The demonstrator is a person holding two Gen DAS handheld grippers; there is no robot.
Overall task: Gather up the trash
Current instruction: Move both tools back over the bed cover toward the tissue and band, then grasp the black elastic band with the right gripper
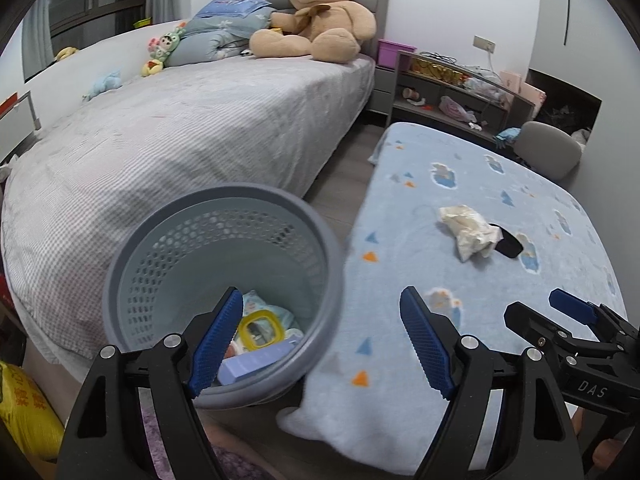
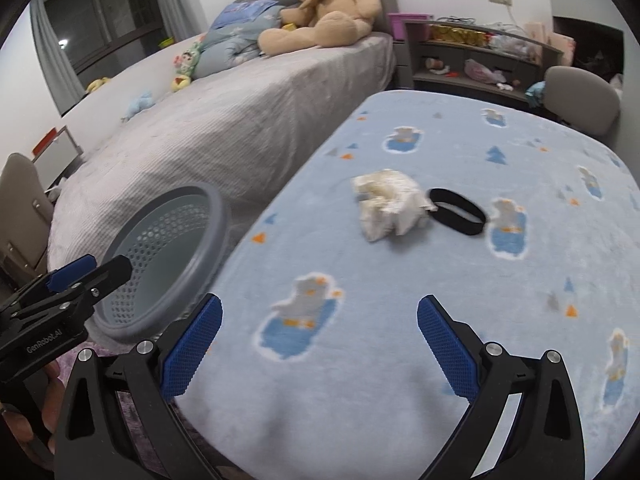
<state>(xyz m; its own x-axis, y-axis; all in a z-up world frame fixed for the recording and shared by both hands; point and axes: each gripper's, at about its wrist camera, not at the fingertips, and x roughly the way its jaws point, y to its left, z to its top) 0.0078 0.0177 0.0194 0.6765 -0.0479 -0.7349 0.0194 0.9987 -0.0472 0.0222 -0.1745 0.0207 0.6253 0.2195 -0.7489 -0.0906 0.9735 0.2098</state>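
A crumpled white tissue (image 2: 390, 204) lies on the light blue blanket-covered surface (image 2: 520, 300), touching a black hair band (image 2: 456, 212) on its right. My right gripper (image 2: 320, 344) hovers open above the blanket's near part, short of the tissue, with nothing between its fingers. A grey mesh waste basket (image 1: 224, 200) stands between the bed and the blanket. Inside it are a yellow-rimmed item (image 1: 260, 330), a pale purple box (image 1: 256, 364) and wrappers. My left gripper (image 1: 320, 344) is open wide over the basket's near rim, gripping nothing. The tissue (image 1: 468, 232) and the right gripper (image 1: 540, 312) also show in the left wrist view.
A bed with a grey checked cover (image 1: 180, 140) lies left, with a big teddy bear (image 1: 320, 16) and pillows at its head. A grey shelf unit (image 1: 452, 92) and a grey chair (image 1: 548, 148) stand behind the blanket. A yellow bag (image 1: 28, 404) sits at the lower left.
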